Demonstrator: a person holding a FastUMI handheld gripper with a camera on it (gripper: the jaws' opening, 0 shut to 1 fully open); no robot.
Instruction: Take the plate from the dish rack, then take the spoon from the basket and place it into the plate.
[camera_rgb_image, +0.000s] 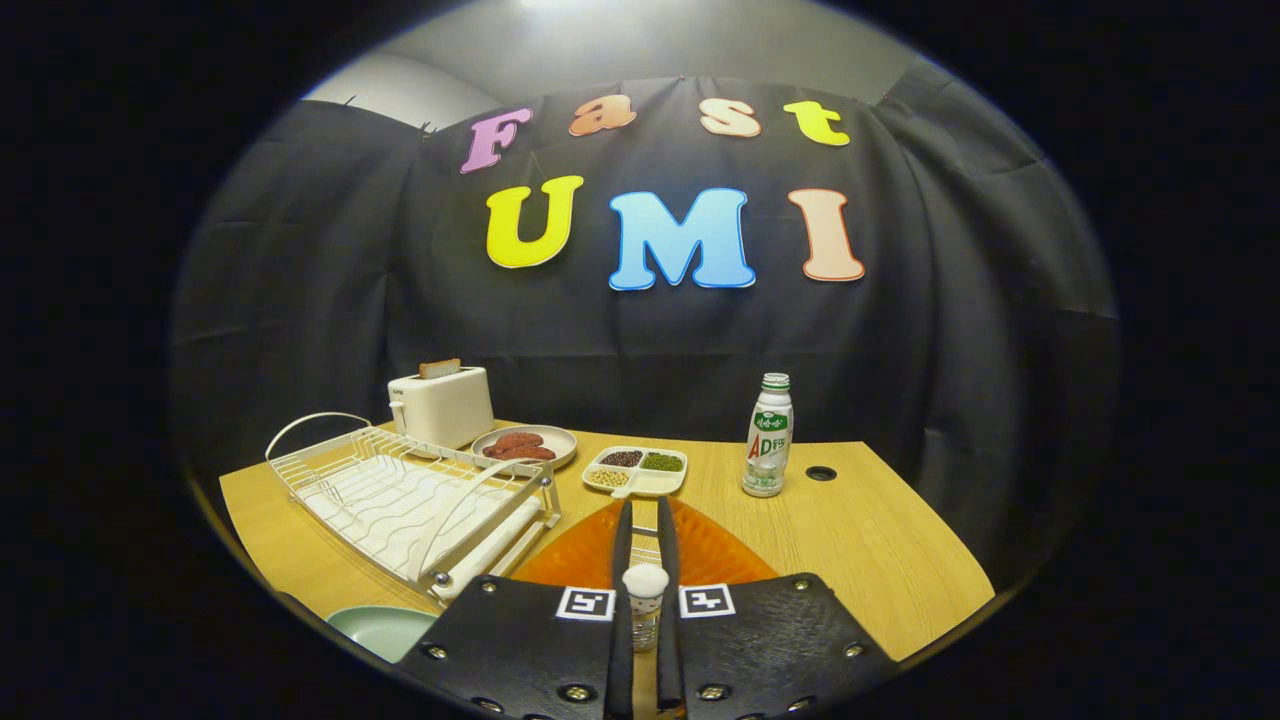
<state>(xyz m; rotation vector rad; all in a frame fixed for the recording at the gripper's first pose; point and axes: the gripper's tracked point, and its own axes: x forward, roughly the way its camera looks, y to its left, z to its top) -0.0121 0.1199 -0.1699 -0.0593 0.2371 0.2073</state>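
My gripper is shut on the spoon. The spoon's white rounded end and speckled stem stand up between the two black fingers, close to the gripper body. Directly under the fingers lies the orange ribbed basket, on the wooden table. The pale green plate rests on the table beside the gripper's left side, just in front of the dish rack. The white wire dish rack stands to the left of the fingers with nothing in its slots.
Beyond the fingers sit a white divided dish of beans and a brown plate of sausages. A white toaster stands behind the rack. A drink bottle stands ahead to the right, near a cable hole.
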